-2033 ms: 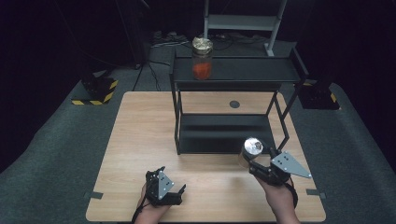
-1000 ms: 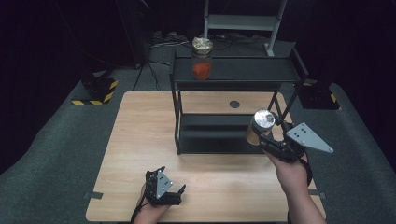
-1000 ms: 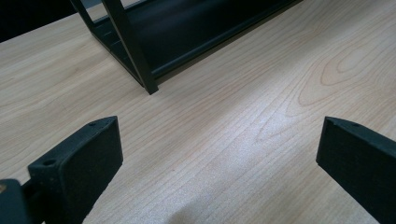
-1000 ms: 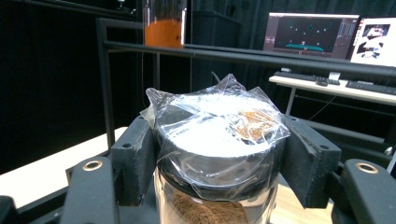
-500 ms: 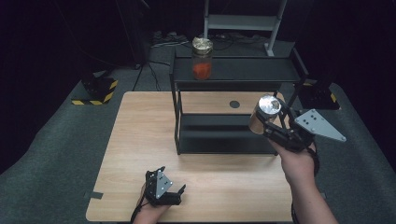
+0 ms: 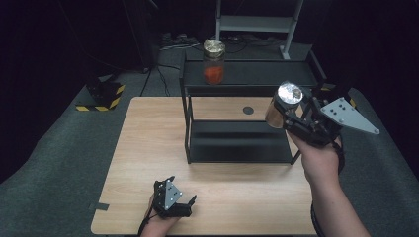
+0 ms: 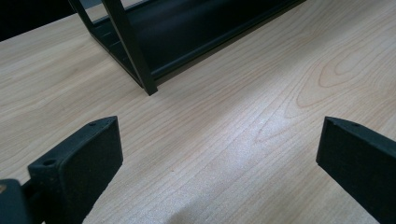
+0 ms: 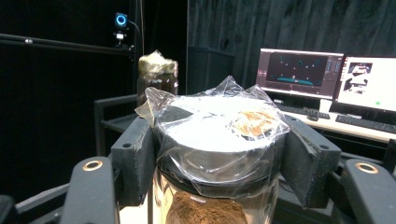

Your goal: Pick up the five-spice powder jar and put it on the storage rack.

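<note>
My R gripper (image 6: 296,111) is clamped on a glass jar (image 6: 282,104), both pads (image 8: 140,161) pressed vs the neck just under the lid, so jaws are closed as far as the jar lets them. The jar has brown powder inside & clear plastic wrap (image 8: 219,121) bunched over the lid. In the high view it hangs in the air off the table, at abt 3 o'clock from the black shelf rack (image 6: 237,148), level w/ the rack's top shelf & just beside its R end, not touching it. It's roughly upright, tilted a bit toward 9 o'clock.

A 2nd jar (image 6: 214,61), w/ orange-red stuff inside & a crinkled cover, stands upright on the rack's top shelf, toward 11 o'clock from the held jar & well apart. In the R gripper view it sits behind the held jar at abt 11 o'clock.

My L gripper (image 6: 170,200) rests low at the table's (image 6: 148,148) near edge, abt 7 o'clock from the rack. Its jaws stand wide apart w/ nothing betw them, just bare wood. The rack's front L leg (image 7: 135,56) is ahead of it at 11 o'clock in the L gripper view.

Two lit monitors (image 8: 299,72) on a desk show far behind at 2 o'clock in the R gripper view.
</note>
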`<state>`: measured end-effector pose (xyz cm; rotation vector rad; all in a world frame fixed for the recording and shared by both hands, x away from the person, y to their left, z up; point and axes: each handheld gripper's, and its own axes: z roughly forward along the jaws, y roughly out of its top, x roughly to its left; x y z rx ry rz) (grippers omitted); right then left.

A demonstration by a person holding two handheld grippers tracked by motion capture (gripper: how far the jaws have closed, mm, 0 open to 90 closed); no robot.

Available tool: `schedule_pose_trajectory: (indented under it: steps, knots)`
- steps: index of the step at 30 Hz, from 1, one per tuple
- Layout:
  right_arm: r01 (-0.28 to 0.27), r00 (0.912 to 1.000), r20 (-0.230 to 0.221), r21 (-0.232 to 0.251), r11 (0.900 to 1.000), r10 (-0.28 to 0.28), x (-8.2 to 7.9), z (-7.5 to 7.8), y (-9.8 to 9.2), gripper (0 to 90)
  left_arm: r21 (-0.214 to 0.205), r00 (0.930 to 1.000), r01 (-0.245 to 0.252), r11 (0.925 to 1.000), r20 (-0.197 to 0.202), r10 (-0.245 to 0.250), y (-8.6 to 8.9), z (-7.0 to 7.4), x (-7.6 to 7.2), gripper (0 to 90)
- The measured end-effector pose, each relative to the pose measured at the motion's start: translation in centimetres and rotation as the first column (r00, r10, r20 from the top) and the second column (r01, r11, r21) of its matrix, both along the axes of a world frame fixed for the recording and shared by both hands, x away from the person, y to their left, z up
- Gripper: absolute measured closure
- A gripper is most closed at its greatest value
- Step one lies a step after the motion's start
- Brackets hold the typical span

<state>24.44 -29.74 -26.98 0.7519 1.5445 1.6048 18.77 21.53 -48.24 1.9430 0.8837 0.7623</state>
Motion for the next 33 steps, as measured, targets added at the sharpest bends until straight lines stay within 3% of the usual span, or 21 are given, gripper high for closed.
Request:
schedule_pose_trajectory:
  steps: [16, 33]
  knots:
    - [0.035, 0.9994, -0.002, 0.038, 0.9987, -0.035, 2.5, 2.0, 0.6, 33.8, -0.009, 1.0000, -0.001, 1.0000, 0.002, 0.001, 0.2, -0.1, 0.0, 0.7]
    - [0.080, 0.9967, 0.013, 0.017, 0.9966, -0.081, 6.0, 3.2, 2.2, 33.8, -0.009, 1.0000, 0.007, 0.9999, 0.003, -0.007, 0.2, -0.1, 0.0, 0.7]
